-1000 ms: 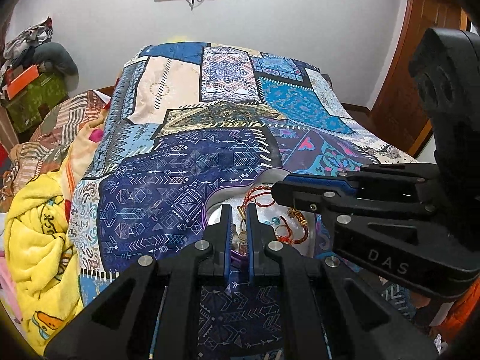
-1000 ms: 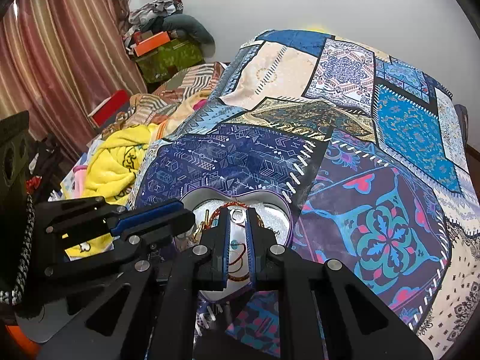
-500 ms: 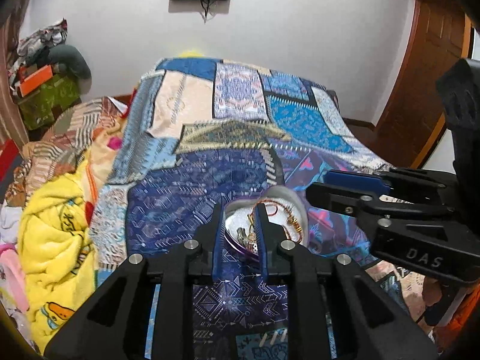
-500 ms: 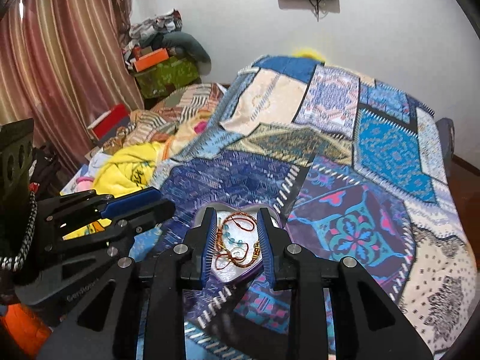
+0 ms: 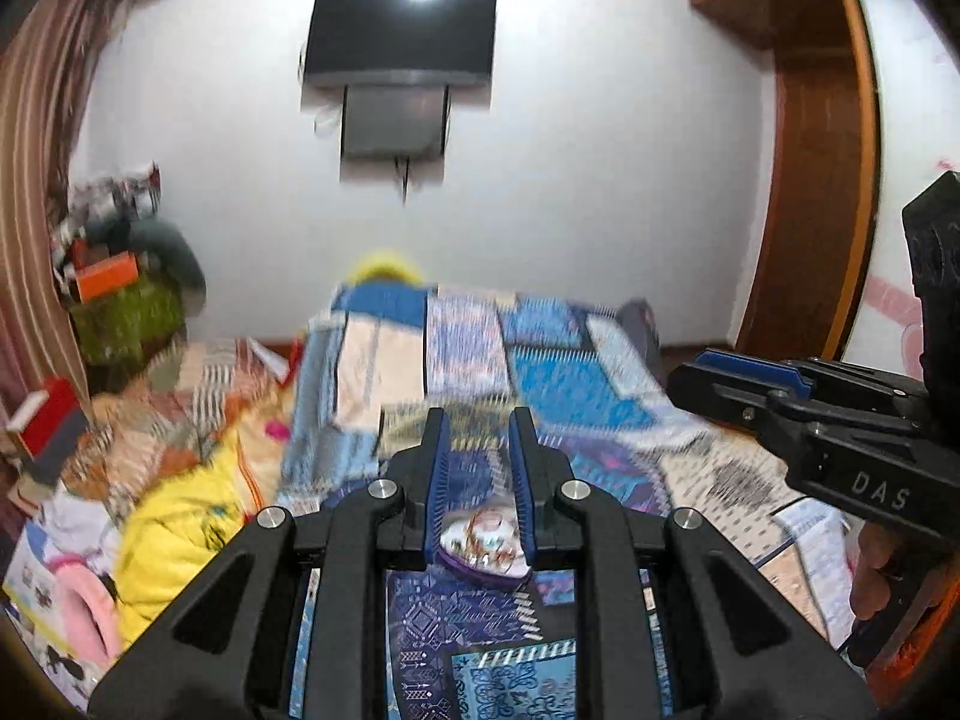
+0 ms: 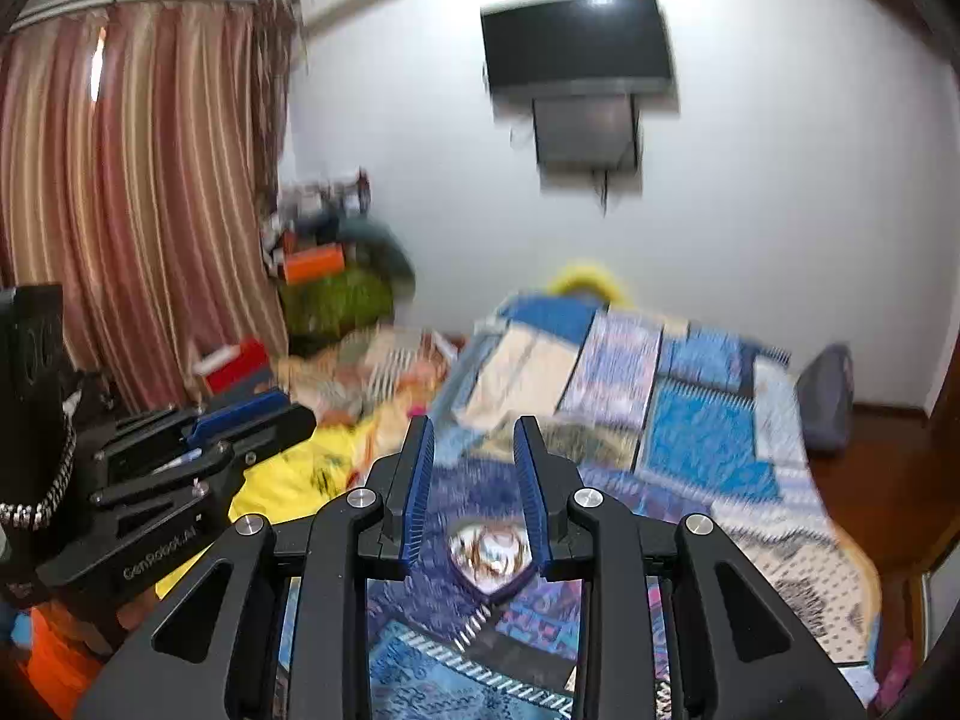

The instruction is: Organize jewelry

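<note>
Left wrist view: your left gripper (image 5: 478,420) sits well above the bed, its blue-padded jaws parted a little with nothing between the pads. Seen through that gap, far below, the heart-shaped tin (image 5: 483,546) lies on the patchwork bedspread (image 5: 540,372), near the front of the bed. A tangle of jewelry (image 5: 489,537), reddish and gold strands, lies inside the tin; the blur hides the individual pieces. Your right gripper (image 5: 690,375) comes in from the right edge, seen side-on, level and clear of the bed; from this angle you cannot tell its jaw gap. A hand (image 5: 873,564) shows under its body. A yellow blanket (image 5: 174,516) is heaped at the bed's left side. A dark screen (image 5: 399,30) hangs on the white wall, and a wooden door frame (image 5: 810,180) stands at right.

Right wrist view: your right gripper (image 6: 474,426) has its jaws released, slightly apart, holding nothing. The tin (image 6: 491,561) appears between and below the pads, resting on the bedspread (image 6: 690,420), point of the heart toward you, the jewelry (image 6: 489,549) piled inside. Your left gripper (image 6: 288,411) enters from the left, apart from the tin, nothing visible in it. Striped curtains (image 6: 138,192) cover the left wall; boxes and clutter (image 6: 324,264) are stacked in the corner beside them.
</note>
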Demonstrator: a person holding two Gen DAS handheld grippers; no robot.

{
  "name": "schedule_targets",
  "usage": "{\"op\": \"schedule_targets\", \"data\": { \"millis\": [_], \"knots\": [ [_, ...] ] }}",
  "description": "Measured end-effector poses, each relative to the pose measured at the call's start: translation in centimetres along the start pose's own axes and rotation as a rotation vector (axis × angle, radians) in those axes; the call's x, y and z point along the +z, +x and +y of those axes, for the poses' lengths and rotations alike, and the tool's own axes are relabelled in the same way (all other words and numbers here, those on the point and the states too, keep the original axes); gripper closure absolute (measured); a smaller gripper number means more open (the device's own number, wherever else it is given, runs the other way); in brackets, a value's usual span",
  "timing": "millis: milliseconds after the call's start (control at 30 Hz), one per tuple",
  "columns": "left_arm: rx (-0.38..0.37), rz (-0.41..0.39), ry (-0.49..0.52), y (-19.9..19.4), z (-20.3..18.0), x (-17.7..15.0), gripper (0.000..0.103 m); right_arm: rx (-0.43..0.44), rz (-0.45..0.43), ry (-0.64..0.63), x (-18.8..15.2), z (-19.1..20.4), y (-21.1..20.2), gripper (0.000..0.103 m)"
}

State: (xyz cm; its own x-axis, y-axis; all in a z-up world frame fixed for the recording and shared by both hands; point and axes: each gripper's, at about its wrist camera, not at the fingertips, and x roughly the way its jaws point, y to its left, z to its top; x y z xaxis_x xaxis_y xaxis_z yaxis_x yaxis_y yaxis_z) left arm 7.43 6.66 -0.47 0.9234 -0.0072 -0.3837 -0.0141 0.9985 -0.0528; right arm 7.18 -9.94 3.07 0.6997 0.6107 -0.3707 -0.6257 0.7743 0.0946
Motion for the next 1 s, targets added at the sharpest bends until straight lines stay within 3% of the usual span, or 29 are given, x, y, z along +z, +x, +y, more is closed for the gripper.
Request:
{"op": "schedule_targets", "data": {
  "millis": [67, 133, 200, 400, 500, 700, 1000],
  "knots": [
    [-0.001, -0.061, 0.01, -2.8, -0.8, 0.7, 0.075, -0.005, -0.055, 0.0, 0.4, 0.6, -2.1, 0.077],
    [0.006, -0.127, 0.009, -5.6, -1.4, 1.0, 0.06, -0.015, -0.108, 0.003, 0.5, 1.3, -4.2, 0.066],
    [0.009, -0.173, 0.004, -7.8, -1.8, 1.1, 0.053, -0.051, -0.155, 0.001, 0.4, 2.0, -5.8, 0.057],
    [0.054, -0.251, -0.002, -11.6, -2.5, 0.8, 0.025, -0.154, -0.239, -0.02, -0.2, 3.3, -7.9, 0.023],
    [0.062, -0.276, 0.006, -12.5, -2.8, 0.5, 0.01, -0.192, -0.259, -0.028, -0.6, 3.4, -8.0, 0.017],
    [0.108, -0.284, -0.006, -13.3, -3.0, -0.2, 0.001, -0.229, -0.275, -0.014, -0.8, 3.1, -8.2, 0.007],
    [0.121, -0.27, -0.027, -13.6, -2.7, -0.8, 0.001, -0.226, -0.277, -0.018, -1.7, 3.3, -9.5, 0.007]
  ]
}}
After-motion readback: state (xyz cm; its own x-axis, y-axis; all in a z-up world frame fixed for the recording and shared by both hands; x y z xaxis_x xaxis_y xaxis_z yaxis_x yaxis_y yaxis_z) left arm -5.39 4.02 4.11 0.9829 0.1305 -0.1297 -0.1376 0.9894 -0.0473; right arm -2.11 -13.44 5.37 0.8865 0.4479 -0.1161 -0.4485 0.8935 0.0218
